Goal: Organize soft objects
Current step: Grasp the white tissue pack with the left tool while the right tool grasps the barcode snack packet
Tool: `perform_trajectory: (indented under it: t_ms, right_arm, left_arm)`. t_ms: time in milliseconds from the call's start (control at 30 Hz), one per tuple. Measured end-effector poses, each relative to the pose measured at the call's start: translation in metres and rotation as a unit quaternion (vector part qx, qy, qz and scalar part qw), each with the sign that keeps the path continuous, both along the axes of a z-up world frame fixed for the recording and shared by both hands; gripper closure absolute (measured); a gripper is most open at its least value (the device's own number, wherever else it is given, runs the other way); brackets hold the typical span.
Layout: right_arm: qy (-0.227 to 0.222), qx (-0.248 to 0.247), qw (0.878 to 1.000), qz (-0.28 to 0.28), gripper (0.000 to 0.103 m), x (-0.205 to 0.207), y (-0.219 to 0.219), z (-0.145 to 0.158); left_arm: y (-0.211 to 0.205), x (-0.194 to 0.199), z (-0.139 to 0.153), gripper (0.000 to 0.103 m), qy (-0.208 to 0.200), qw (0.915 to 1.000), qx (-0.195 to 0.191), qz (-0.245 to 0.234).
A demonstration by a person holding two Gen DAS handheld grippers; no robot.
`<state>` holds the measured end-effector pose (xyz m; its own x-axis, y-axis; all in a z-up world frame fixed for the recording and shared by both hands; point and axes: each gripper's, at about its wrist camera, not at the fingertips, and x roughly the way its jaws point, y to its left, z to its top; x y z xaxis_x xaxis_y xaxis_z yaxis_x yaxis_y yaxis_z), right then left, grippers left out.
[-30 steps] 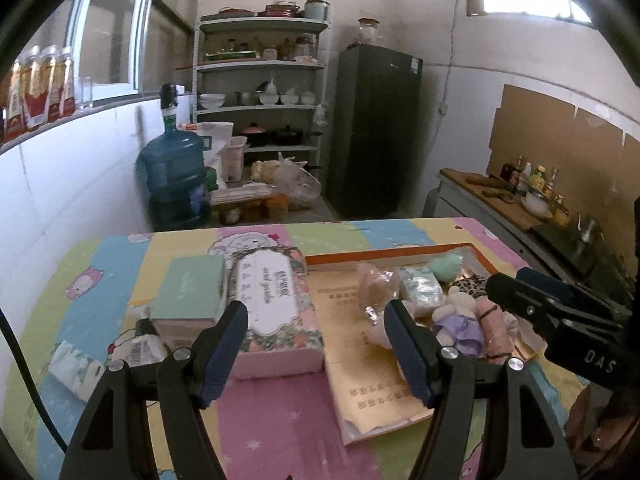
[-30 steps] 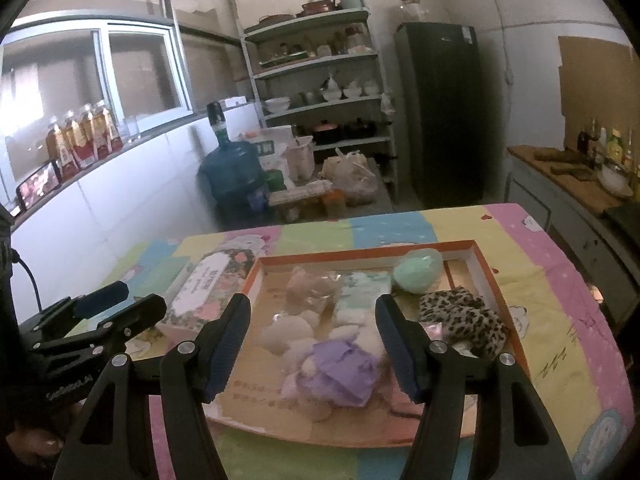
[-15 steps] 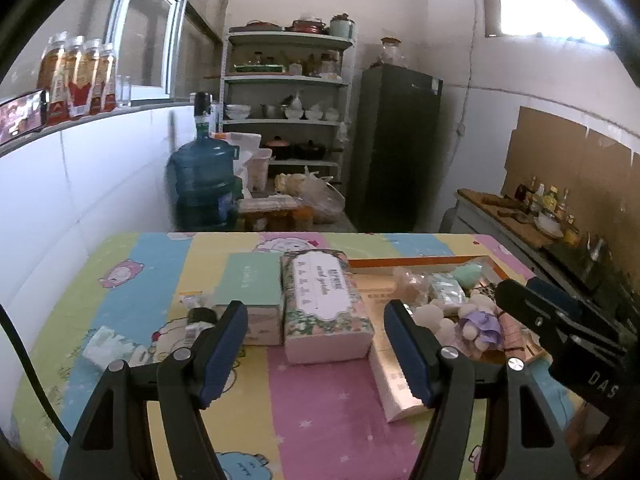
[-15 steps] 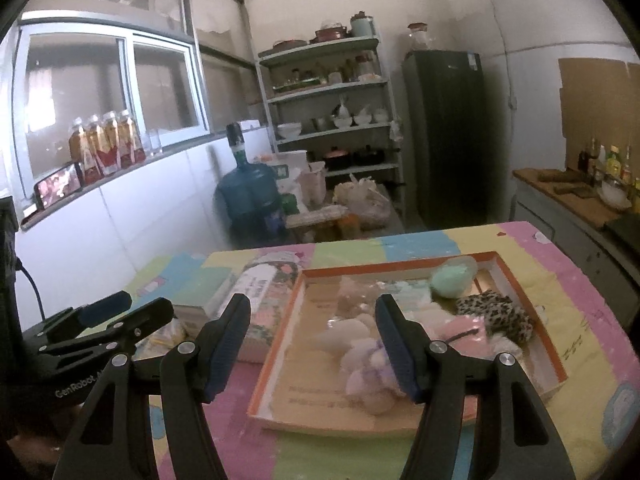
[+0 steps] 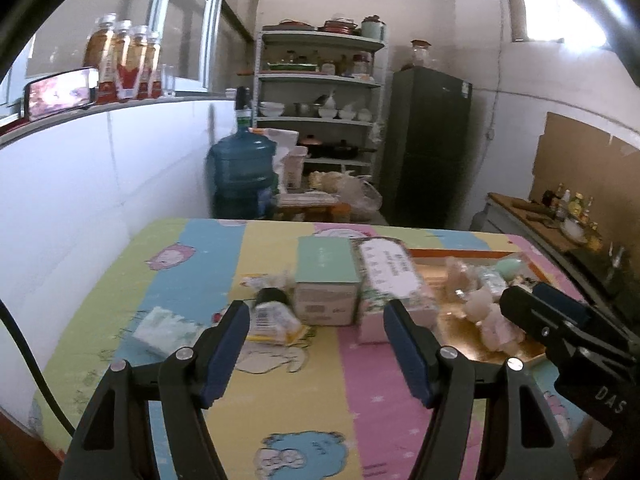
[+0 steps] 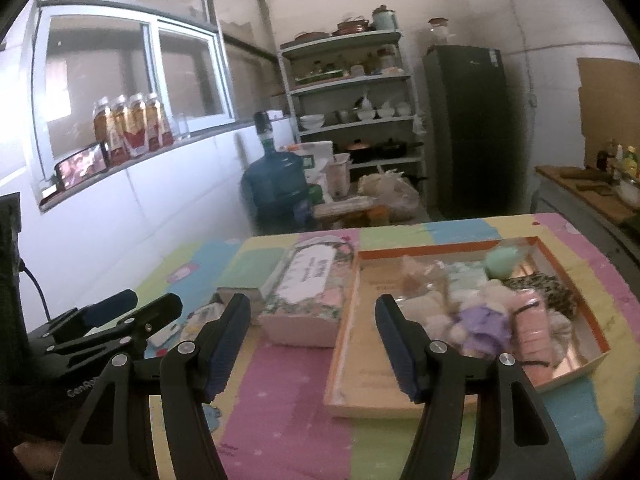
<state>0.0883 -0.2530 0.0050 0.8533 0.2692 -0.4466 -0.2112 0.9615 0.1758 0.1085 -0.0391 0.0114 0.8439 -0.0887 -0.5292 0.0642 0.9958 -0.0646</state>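
Note:
An orange-rimmed shallow box (image 6: 572,276) on the table holds several soft things: a purple plush (image 6: 482,326), a pink roll (image 6: 530,330), a mint puff (image 6: 502,260) and a leopard-print cloth (image 6: 546,286). The same box (image 5: 448,254) shows at the right of the left wrist view. My left gripper (image 5: 318,330) hangs open and empty above the near table, short of a black-capped bottle (image 5: 270,314) and a mint box (image 5: 326,280). My right gripper (image 6: 314,332) is open and empty, in front of a floral tissue box (image 6: 310,290) and the tray's left edge.
A small wrapped packet (image 5: 166,326) lies at the left on the cartoon-print tablecloth (image 5: 300,412). Beyond the table stand a blue water jug (image 5: 244,174), shelves of dishes (image 5: 320,120) and a dark fridge (image 5: 426,148). A counter with bottles (image 5: 560,212) runs along the right.
Both grippers have drawn back from the table and swung left, so the boxes and tray look smaller and farther right. Their jaws stayed open.

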Motion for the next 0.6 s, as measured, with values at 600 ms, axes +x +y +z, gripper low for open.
perform_trajectory:
  t_ms: [600]
  right_arm:
    - [0.012,-0.021,0.998,0.063,0.036,0.014,0.082,-0.013]
  left_arm:
    - [0.092,-0.006,-0.012,0.034,-0.003,0.9972,-0.007,0.074]
